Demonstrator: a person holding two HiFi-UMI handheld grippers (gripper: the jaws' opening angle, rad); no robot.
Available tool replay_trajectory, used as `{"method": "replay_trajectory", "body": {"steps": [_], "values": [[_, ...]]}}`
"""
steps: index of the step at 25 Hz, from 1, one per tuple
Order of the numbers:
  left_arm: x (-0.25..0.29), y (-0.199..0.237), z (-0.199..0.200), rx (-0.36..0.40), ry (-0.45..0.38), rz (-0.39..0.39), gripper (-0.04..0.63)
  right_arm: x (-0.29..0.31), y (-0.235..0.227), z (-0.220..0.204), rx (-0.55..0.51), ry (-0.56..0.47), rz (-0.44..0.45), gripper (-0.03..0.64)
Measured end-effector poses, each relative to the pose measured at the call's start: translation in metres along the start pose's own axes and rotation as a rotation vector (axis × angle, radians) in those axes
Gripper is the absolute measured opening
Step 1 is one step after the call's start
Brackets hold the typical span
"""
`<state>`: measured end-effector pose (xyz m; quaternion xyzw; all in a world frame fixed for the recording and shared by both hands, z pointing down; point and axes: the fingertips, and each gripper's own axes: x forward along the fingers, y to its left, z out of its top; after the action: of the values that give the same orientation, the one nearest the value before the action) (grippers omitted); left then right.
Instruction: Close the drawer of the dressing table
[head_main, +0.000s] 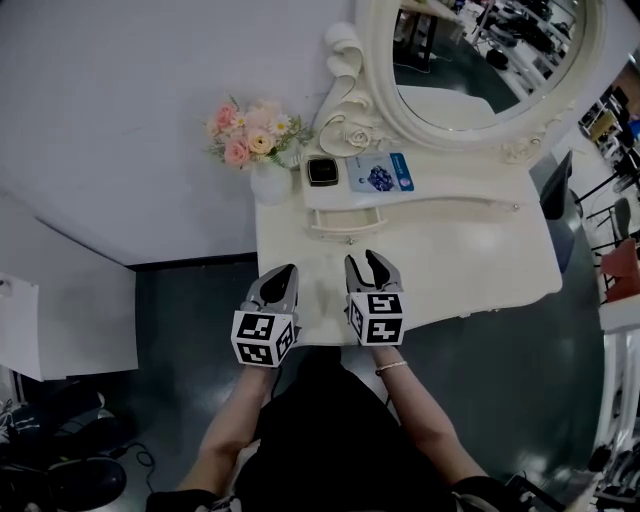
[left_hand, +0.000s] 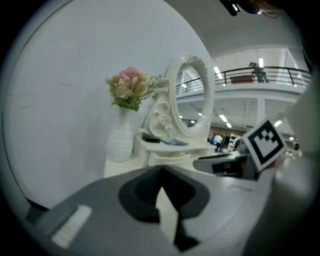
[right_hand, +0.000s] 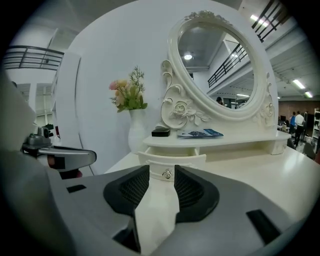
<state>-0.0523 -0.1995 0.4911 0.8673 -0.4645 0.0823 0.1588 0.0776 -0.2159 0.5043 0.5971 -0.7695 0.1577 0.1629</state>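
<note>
The cream dressing table (head_main: 480, 250) carries a low shelf under its oval mirror. A small drawer (head_main: 348, 222) stands pulled out from that shelf, toward me. In the right gripper view the drawer front (right_hand: 187, 161) and its metal knob (right_hand: 167, 173) sit straight ahead, framed by the gap between the jaws. My right gripper (head_main: 365, 262) is open, a short way in front of the drawer and empty. My left gripper (head_main: 284, 270) hovers beside it over the table's left part, its tips together and holding nothing. The drawer (left_hand: 170, 157) lies ahead and to its right.
On the table's back left stands a white vase of pink flowers (head_main: 262, 160). A black box (head_main: 322, 171) and a blue packet (head_main: 382, 175) lie on the shelf. A white wall runs along the table's left and back; dark floor surrounds the front.
</note>
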Motion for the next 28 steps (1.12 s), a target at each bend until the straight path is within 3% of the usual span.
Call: {"method": "replay_trajectory", "body": {"steps": [13, 28], "values": [[0.021, 0.022, -0.003, -0.026, 0.029, 0.049, 0.006, 0.05, -0.014, -0.005, -0.004, 0.067, -0.016, 0.141], [0.033, 0.029, -0.009, -0.051, 0.051, 0.055, 0.006, 0.06, -0.021, -0.002, -0.012, 0.068, -0.077, 0.143]]}}
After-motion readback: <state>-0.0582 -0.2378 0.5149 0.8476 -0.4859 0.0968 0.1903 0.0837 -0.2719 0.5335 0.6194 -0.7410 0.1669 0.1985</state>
